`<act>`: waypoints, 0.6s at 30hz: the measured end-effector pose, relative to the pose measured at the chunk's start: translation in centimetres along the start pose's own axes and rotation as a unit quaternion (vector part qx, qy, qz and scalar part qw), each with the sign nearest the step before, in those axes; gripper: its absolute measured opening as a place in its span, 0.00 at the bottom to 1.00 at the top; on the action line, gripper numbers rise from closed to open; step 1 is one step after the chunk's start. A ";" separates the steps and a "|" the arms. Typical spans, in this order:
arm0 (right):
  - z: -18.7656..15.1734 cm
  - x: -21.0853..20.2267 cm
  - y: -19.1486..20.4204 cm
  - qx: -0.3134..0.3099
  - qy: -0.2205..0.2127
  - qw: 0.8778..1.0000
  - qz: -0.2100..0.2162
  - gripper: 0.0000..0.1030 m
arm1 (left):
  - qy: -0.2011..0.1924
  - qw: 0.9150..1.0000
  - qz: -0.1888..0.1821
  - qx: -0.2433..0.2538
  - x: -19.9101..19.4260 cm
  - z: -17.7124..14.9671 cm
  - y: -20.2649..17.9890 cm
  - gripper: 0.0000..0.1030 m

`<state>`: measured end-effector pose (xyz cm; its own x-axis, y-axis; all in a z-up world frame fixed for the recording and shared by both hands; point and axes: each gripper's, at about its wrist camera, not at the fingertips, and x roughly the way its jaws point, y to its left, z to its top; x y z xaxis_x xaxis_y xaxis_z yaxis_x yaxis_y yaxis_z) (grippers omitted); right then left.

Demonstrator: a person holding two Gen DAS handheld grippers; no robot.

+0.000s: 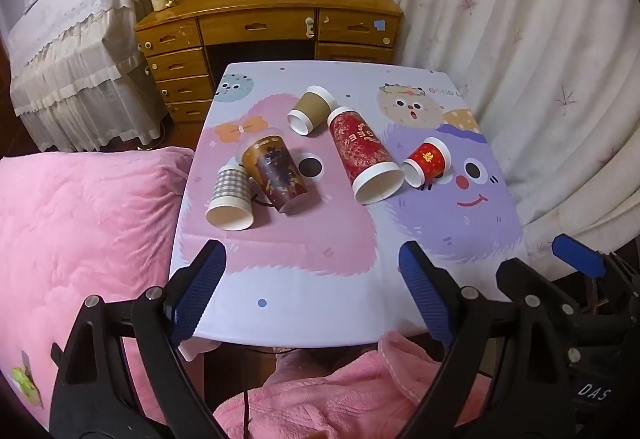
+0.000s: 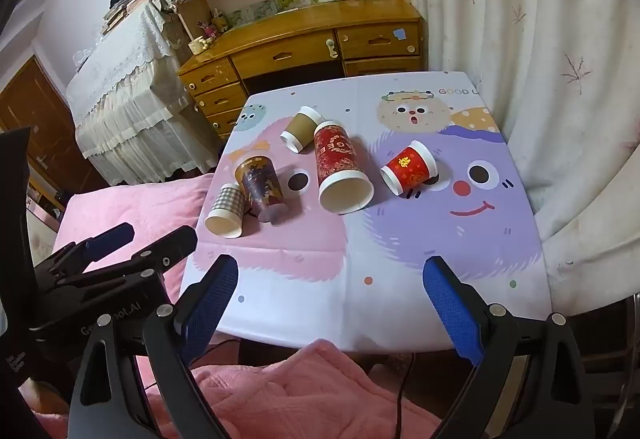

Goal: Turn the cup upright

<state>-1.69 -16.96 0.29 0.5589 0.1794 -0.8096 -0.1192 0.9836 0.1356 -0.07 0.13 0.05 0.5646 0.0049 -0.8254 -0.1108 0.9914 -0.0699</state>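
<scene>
Several paper cups lie on their sides on the cartoon-print table [image 1: 320, 299] [image 2: 360, 299]. A checked cup [image 1: 230, 199] [image 2: 226, 211] lies at the left beside a dark brown patterned cup [image 1: 276, 173] [image 2: 262, 185]. A tall red cup [image 1: 366, 157] [image 2: 340, 171] lies in the middle. A plain brown cup [image 1: 310, 109] [image 2: 300, 129] lies behind it. A small red cup [image 1: 426, 161] [image 2: 408, 169] lies at the right. My left gripper [image 1: 312, 279] is open and empty above the table's near edge. My right gripper [image 2: 332, 291] is open and empty beside it.
A wooden desk [image 1: 272, 23] [image 2: 304, 47] with drawers stands behind the table. A white curtain [image 1: 540, 59] [image 2: 540, 39] hangs at the right. Pink bedding [image 1: 80, 231] [image 2: 132, 207] lies at the left and near side. A lace-covered bed [image 1: 72, 51] stands at the far left.
</scene>
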 end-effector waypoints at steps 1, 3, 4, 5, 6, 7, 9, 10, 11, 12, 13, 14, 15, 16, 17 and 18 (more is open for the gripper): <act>0.0 0.1 0.0 -0.001 0.002 1.000 -0.002 0.92 | -0.001 1.000 -0.001 0.001 -0.1 0.0 0.1 0.85; 0.1 0.2 0.0 0.000 0.001 1.000 -0.001 0.92 | 0.004 1.000 0.004 0.011 0.5 -0.2 -0.4 0.85; 0.1 0.2 0.0 0.001 0.001 1.000 -0.001 0.92 | 0.005 1.000 0.005 0.012 0.6 -0.1 -0.5 0.85; 0.1 0.3 0.0 0.001 0.001 1.000 -0.001 0.92 | 0.005 1.000 0.012 0.016 0.6 -0.1 -0.9 0.85; 0.1 0.3 0.0 0.001 0.001 1.000 -0.002 0.92 | 0.005 1.000 0.009 0.015 0.8 0.1 -0.9 0.85; 0.1 0.4 0.0 0.001 0.001 1.000 -0.002 0.92 | 0.005 1.000 0.007 0.014 0.9 0.0 -0.8 0.85; 0.2 0.4 0.1 0.001 0.001 1.000 -0.002 0.92 | 0.006 1.000 0.006 0.013 0.9 0.1 -0.8 0.85; 0.2 0.4 0.2 0.002 0.001 1.000 -0.002 0.92 | 0.007 1.000 0.007 0.013 0.9 0.2 -0.9 0.85; 0.2 0.3 0.3 0.002 0.001 1.000 -0.002 0.92 | 0.006 1.000 0.007 0.014 0.8 0.2 -0.9 0.85; 0.2 0.5 0.0 0.003 0.003 1.000 0.000 0.92 | 0.007 1.000 0.008 0.014 0.8 0.2 -0.9 0.85; 0.2 0.5 0.0 0.003 0.003 1.000 0.000 0.92 | 0.007 1.000 0.007 0.014 0.8 0.2 -0.8 0.85; 0.2 0.4 0.0 0.003 0.003 1.000 0.001 0.92 | 0.007 1.000 0.007 0.014 0.9 0.2 -0.9 0.85; 0.3 0.4 0.0 0.003 0.004 1.000 0.002 0.92 | 0.007 1.000 0.008 0.014 0.8 0.2 -0.9 0.85; 0.3 0.4 0.0 0.004 0.004 1.000 0.002 0.92 | 0.007 1.000 0.008 0.014 0.8 0.2 -0.9 0.85; 0.3 0.4 0.0 0.004 0.004 1.000 0.002 0.92 | 0.007 1.000 0.008 0.014 0.9 0.2 -0.9 0.85; 0.4 0.4 0.0 0.004 0.004 1.000 0.002 0.92 | 0.006 1.000 0.008 0.014 0.9 0.2 -1.0 0.85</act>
<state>-1.17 -16.91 0.21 0.5518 0.1833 -0.8136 -0.1149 0.9830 0.1435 0.72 -0.78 -0.54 0.5522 0.0202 -0.8334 -0.0972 0.9944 -0.0403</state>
